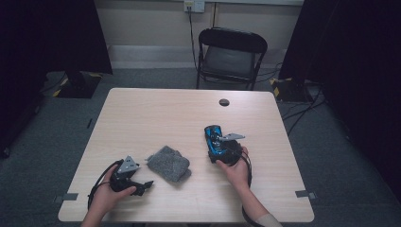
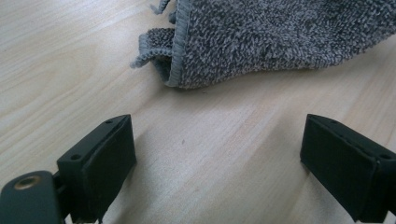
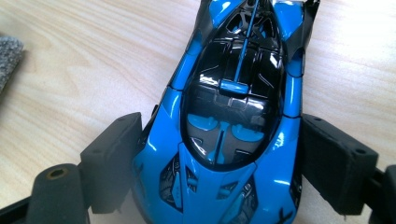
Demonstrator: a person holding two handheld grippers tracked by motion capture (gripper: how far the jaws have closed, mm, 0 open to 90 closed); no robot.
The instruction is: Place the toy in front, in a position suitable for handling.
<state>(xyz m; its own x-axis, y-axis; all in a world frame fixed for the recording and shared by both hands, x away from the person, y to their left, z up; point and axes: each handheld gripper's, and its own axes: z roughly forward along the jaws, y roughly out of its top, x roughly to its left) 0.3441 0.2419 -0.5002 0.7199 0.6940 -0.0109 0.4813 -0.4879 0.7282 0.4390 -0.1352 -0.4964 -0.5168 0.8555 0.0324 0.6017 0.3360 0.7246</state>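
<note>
Right gripper [image 3: 219,158] jaws pressed against both flanks of blue toy car [image 3: 233,116], car nose running out past the fingertips over the table [image 1: 156,113]; left gripper [image 2: 219,158] jaws spread wide, nothing between; grey cloth [image 2: 280,37] lies just beyond its fingertips, apart

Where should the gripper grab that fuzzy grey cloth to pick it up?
Probably the folded corner of the cloth nearest the left gripper. Its hemmed edge curls up off the table there, so open jaws coming in low from that side could close over and under it.
</note>
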